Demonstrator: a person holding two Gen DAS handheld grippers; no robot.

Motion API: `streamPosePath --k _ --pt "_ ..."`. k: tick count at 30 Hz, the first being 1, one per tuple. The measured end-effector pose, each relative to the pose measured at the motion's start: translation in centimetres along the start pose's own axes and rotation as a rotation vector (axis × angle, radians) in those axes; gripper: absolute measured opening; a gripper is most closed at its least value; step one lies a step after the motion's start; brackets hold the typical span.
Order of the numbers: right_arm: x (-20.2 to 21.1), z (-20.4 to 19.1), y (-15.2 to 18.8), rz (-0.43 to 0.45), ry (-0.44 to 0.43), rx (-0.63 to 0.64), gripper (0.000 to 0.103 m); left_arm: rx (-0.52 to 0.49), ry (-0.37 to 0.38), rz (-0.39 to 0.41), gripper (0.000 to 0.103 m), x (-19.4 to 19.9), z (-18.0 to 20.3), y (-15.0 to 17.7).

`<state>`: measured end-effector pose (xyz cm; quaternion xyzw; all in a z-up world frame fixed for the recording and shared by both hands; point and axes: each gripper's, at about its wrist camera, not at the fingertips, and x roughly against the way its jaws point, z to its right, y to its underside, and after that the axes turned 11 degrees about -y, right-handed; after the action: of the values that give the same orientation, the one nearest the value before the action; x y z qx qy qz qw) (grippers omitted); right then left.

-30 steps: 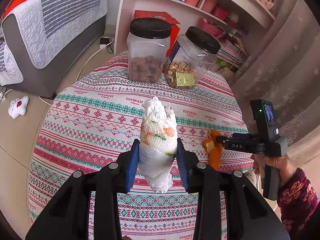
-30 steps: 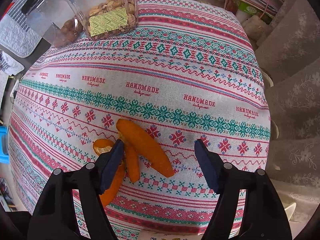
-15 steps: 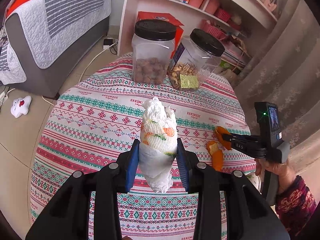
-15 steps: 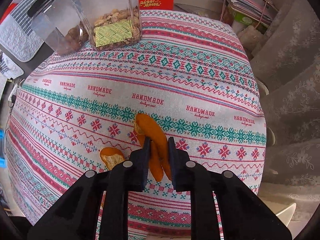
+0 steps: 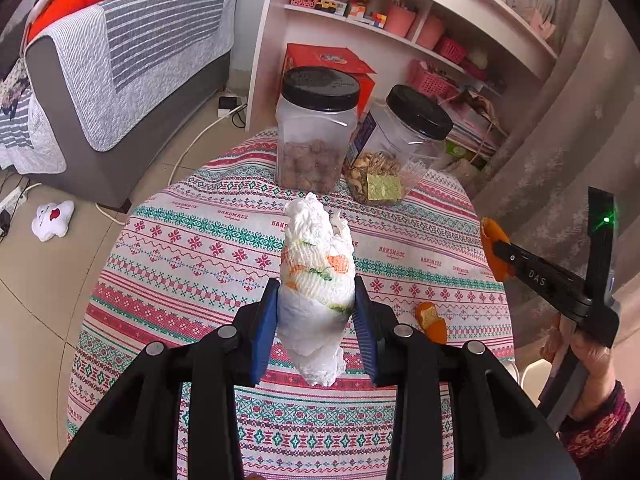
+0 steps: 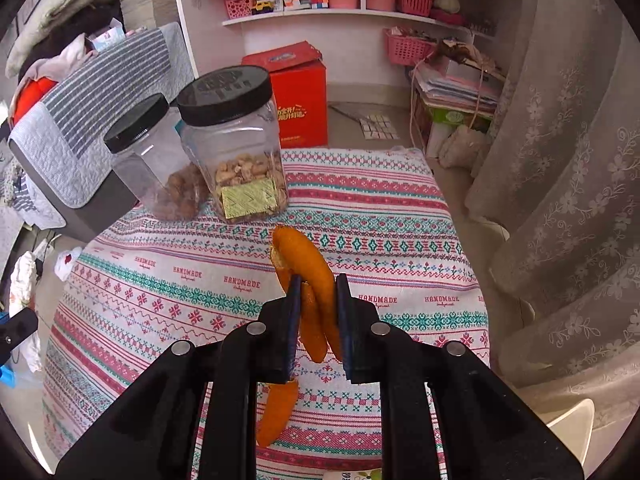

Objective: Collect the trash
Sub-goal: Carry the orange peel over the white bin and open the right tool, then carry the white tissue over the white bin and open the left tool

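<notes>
The left gripper (image 5: 316,320) was clenched on a crumpled white tissue wad (image 5: 316,280) printed with orange and green, its blue pads pressing both sides and holding it above the middle of the table (image 5: 192,264), which was covered in a red and green patterned cloth. The right gripper (image 6: 318,320) was clamped tight on a curled strip of orange peel (image 6: 308,264), held clear of the cloth above the table's right edge. A second piece of peel (image 5: 430,320) lay on the cloth near that right edge, just below the lifted strip. Two clear jars with black lids, the left jar (image 5: 318,136) and the right jar (image 5: 394,152), stood side by side at the far edge of the table.
</notes>
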<state>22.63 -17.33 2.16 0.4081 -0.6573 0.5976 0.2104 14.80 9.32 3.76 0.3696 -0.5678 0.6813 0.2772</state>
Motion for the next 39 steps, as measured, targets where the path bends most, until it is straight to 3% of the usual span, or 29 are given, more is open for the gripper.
streamPosePath --k 6,11,16,22,30,39 --pt "4.2 -1.7 1.1 0.149 -0.005 0.022 0.016 0.032 -0.005 0.056 0.036 1.5 -0.2 -0.2" --pt "7.7 -2.1 2.7 0.259 -0.02 0.017 0.016 0.006 -0.02 0.167 0.036 3.8 0.6 0.1" --pt "10.9 -2.1 4.6 0.342 0.032 0.037 0.017 0.0 -0.009 0.232 0.036 5.5 1.4 0.6" --pt "15.0 -0.5 6.9 0.406 0.11 0.032 0.017 -0.016 0.012 0.254 0.036 6.5 2.7 1.5" --pt "20.4 5.2 12.3 0.384 0.262 -0.077 0.018 -0.089 0.078 0.312 0.036 8.5 5.6 3.4" --pt "23.0 12.9 17.5 0.308 0.468 -0.24 0.019 -0.186 0.138 0.303 0.036 9.2 11.7 5.8"
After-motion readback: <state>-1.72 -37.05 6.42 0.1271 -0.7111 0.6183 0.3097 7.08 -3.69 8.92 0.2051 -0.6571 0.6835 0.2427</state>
